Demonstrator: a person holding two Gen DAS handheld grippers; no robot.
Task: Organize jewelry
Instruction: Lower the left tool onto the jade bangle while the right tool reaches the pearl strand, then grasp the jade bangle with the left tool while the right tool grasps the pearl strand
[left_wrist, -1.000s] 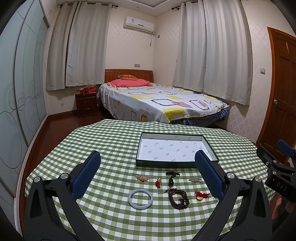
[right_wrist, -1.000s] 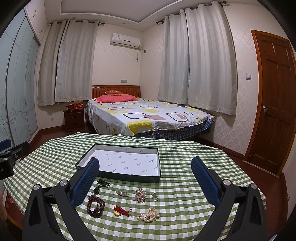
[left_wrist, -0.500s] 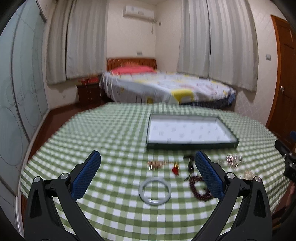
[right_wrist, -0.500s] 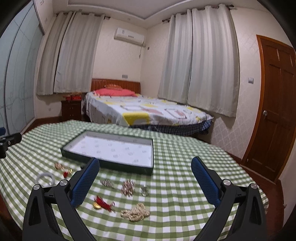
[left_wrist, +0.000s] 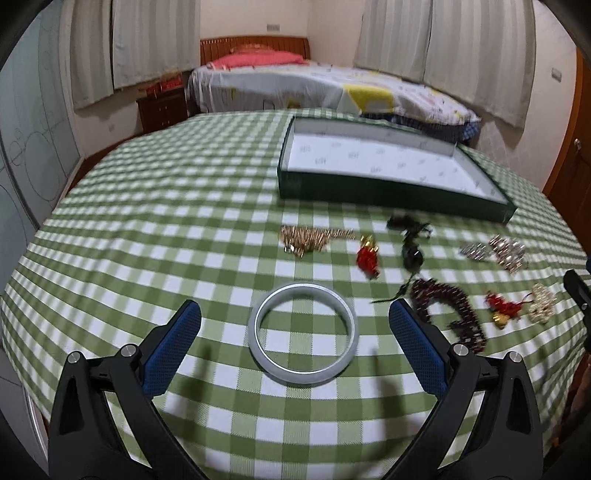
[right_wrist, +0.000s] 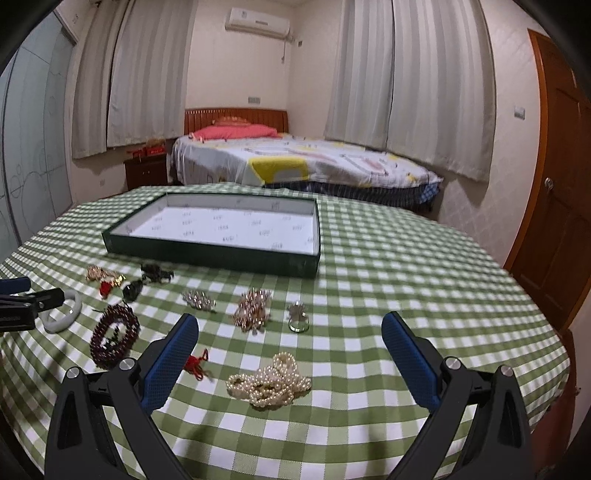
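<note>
Basically pre-grasp, nothing picked yet. Left gripper (left_wrist: 295, 332) wide open, empty, lined up w/ pale bangle (left_wrist: 303, 334) lying flat btwn its fingers; right gripper (right_wrist: 290, 343) also wide open, empty, above pearl strand (right_wrist: 269, 380). Green tray (right_wrist: 207, 254) empty, just behind the jewelry row. Next prob: lower, close on bangle rim, lift over tray wall. Dark bead bracelet (left_wrist: 448, 314) close by right finger; cloth to the left is free.

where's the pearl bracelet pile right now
In the right wrist view the pearl pile lies on the checked tablecloth between the open jaws of the right gripper, nearer than the ring, right of the red knot charm.
</note>
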